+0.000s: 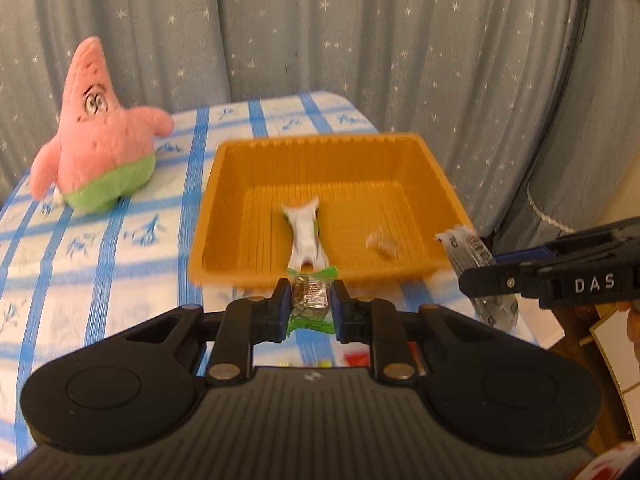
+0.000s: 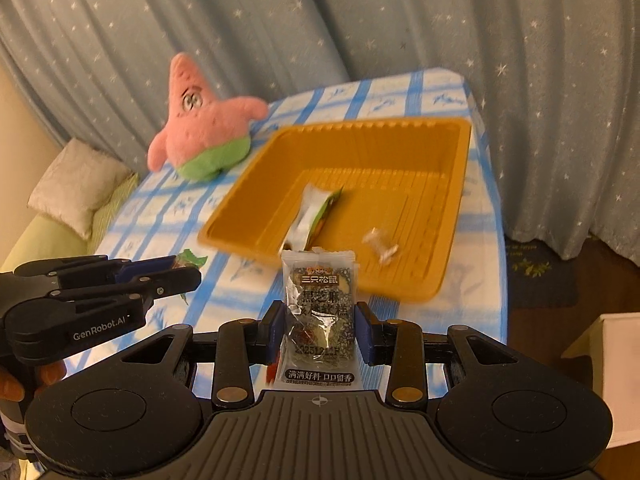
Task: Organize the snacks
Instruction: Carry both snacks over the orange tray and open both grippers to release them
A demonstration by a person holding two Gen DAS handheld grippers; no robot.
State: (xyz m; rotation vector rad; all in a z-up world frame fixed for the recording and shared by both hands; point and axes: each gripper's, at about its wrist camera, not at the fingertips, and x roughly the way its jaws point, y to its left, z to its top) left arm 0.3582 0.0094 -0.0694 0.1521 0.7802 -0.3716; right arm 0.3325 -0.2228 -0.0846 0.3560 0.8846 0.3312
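Both tongs are carrying snacks just short of the orange tray (image 1: 320,160): left tongs (image 1: 310,300) clenching a green-wrapped candy (image 1: 311,292), right tongs (image 2: 320,330) gripping a clear sesame-cake packet (image 2: 318,304), risking dropping either onto the tabletop (image 1: 100,240) before the near rim.

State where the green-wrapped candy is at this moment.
In the left wrist view, the green-wrapped candy is clamped in the left tool, just short of the orange tray's near rim.

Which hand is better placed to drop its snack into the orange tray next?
Slightly the left gripper: its green candy sits right at the orange tray's near rim. The right gripper's grey packet looks a little short.
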